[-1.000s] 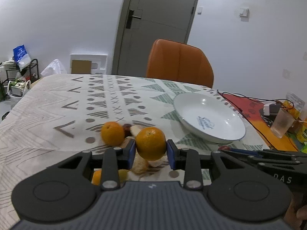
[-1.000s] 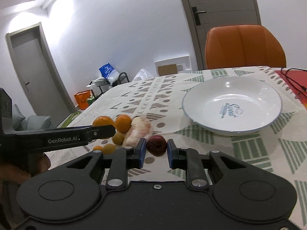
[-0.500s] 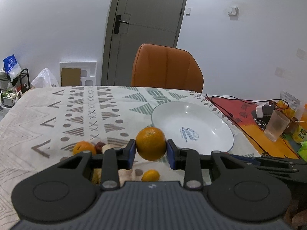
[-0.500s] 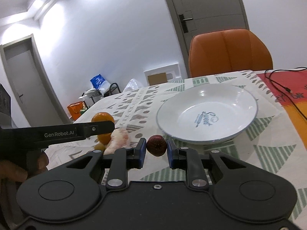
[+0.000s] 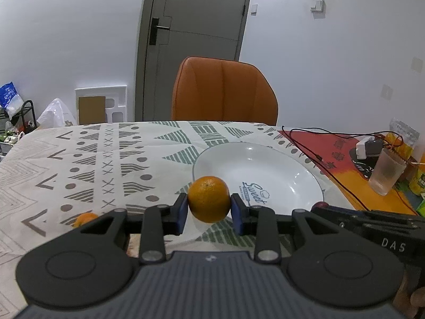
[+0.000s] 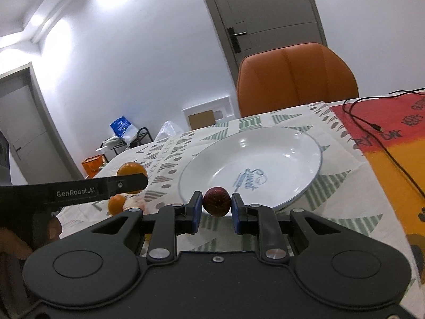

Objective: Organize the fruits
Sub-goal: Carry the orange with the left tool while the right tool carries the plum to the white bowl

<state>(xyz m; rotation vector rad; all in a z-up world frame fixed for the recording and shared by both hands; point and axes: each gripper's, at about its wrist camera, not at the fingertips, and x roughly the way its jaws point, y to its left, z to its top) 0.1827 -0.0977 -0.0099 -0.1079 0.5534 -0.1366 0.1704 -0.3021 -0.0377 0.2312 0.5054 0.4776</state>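
Your left gripper [image 5: 209,207] clamps the orange [image 5: 209,198] between its fingertips, raised just short of the plate [image 5: 300,170] rim for release. Your right gripper [image 6: 216,207] pinches a dark red fruit [image 6: 217,201], likely a plum, likewise ahead of the plate [image 6: 300,143]. Spare fruit [image 6: 117,204] lies left of the fingers.

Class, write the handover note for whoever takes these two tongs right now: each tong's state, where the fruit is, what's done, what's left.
Left tongs: shut on an orange, near the white plate rim.
Right tongs: shut on a dark red fruit, just short of the rim.
Plate holds nothing yet.
Left to do: release both onto the plate, then fetch the small orange and pale fruit on the tablecloth.
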